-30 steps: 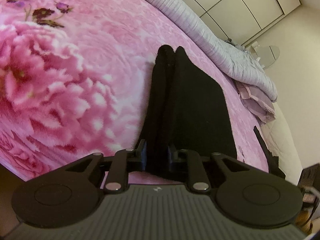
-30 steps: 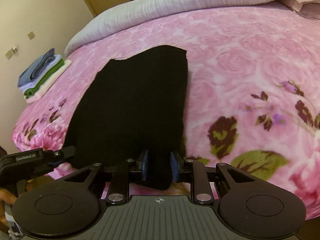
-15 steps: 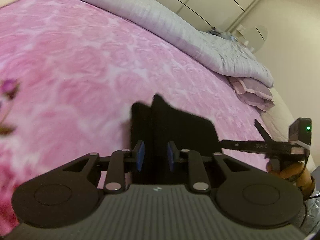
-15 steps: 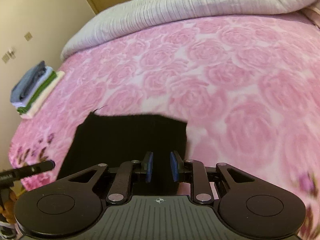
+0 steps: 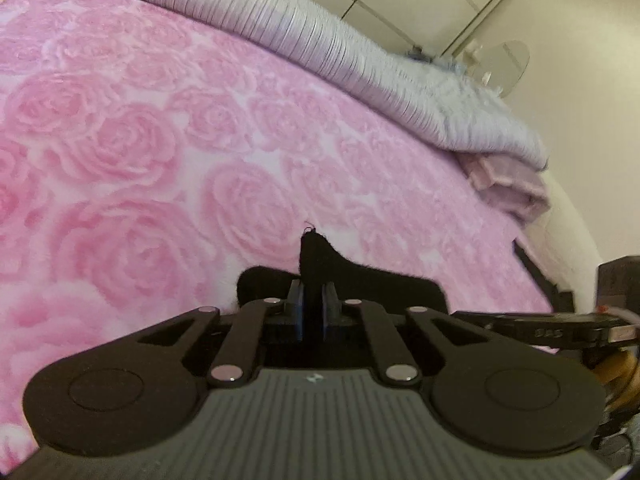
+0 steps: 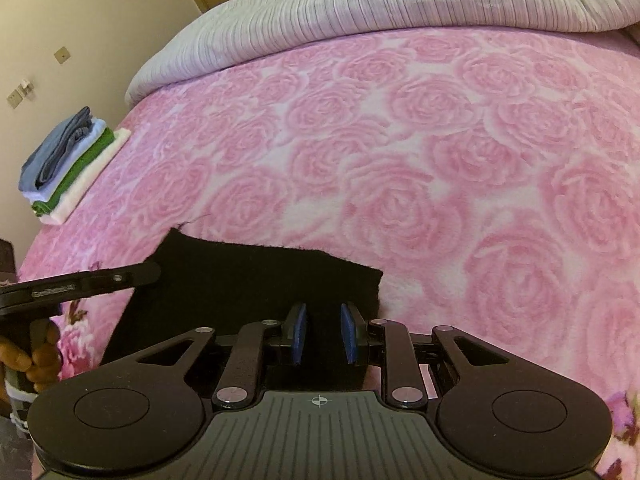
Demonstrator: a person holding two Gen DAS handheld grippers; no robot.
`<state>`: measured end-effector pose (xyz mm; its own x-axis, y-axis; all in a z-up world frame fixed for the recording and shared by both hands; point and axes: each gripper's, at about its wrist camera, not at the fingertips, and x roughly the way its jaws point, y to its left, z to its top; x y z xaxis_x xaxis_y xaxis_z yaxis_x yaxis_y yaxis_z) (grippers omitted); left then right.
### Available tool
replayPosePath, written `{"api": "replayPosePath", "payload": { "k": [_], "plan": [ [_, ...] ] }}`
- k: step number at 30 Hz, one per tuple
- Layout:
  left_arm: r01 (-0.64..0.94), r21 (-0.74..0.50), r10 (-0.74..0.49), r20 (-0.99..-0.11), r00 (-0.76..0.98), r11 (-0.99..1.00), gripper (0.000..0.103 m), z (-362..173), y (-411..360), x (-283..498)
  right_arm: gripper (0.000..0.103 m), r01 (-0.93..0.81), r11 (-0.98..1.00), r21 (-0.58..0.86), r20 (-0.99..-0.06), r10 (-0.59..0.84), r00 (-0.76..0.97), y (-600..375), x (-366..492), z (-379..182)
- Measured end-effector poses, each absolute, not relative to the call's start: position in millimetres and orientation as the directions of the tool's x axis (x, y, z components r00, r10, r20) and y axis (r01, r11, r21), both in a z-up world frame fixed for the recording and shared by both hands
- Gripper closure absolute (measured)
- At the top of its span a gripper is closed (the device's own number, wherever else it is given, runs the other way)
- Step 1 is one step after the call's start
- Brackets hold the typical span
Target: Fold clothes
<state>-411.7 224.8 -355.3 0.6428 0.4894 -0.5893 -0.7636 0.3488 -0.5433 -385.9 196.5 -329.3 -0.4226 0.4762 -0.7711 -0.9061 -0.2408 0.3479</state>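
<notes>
Black fuzzy garment [image 6: 248, 280] lies flat on rose blanket [image 6: 400, 160]

the garment [image 6: 256, 280] lies on the blanket [image 6: 400, 160] at the bed's near edge. a stack of folded clothes [image 6: 72, 164] sits far left on the blanket. a quilt [image 6: 400, 4] lies behind, along the far side, with what seems a pillow [image 5: 508, 188] under its right end.
</notes>
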Motion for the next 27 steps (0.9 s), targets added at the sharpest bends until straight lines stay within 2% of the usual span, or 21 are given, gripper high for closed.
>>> {"api": "replayPosePath", "payload": {
  "k": [5,7,14,19,21,24,27],
  "plan": [
    [-0.756,-0.556,0.441,-0.615,0.654,0.346,0.094,-360.5,236.1,-406.7,0.080,-0.911,-0.242,0.335,-0.774,0.481,-0.412,196.4,-390.1,-330.8],
    [-0.744,-0.588,0.433,-0.607,0.666,0.319,0.097,-366.3,240.9,-407.9,0.080,-0.910,-0.234,0.342,-0.773,0.481,-0.414,197.0,-389.5,-331.6],
    [-0.763,-0.544,0.543,-0.545,0.638,0.350,0.098,-346.7,217.3,-426.2,0.079,-0.917,-0.244,0.316,-0.781,0.483,-0.397,197.8,-392.4,-334.2],
    [-0.794,-0.515,0.527,-0.599,0.602,0.322,0.095,-375.1,225.0,-422.0,0.079,-0.923,-0.259,0.284,-0.783,0.493,-0.380,196.5,-400.1,-336.7],
    [-0.769,-0.575,0.532,-0.574,0.622,0.280,0.095,-389.9,228.1,-428.3,0.079,-0.922,-0.255,0.292,-0.779,0.497,-0.383,196.8,-398.9,-339.0],
    [-0.766,-0.580,0.545,-0.562,0.622,0.275,0.093,-390.6,223.2,-428.8,0.078,-0.917,-0.236,0.322,-0.767,0.502,-0.399,197.0,-393.3,-341.6],
    [-0.797,-0.527,0.560,-0.580,0.592,0.297,0.092,-378.3,217.2,-422.1,0.076,-0.905,-0.215,0.366,-0.741,0.521,-0.423,192.4,-386.9,-339.8]
  ]
}}
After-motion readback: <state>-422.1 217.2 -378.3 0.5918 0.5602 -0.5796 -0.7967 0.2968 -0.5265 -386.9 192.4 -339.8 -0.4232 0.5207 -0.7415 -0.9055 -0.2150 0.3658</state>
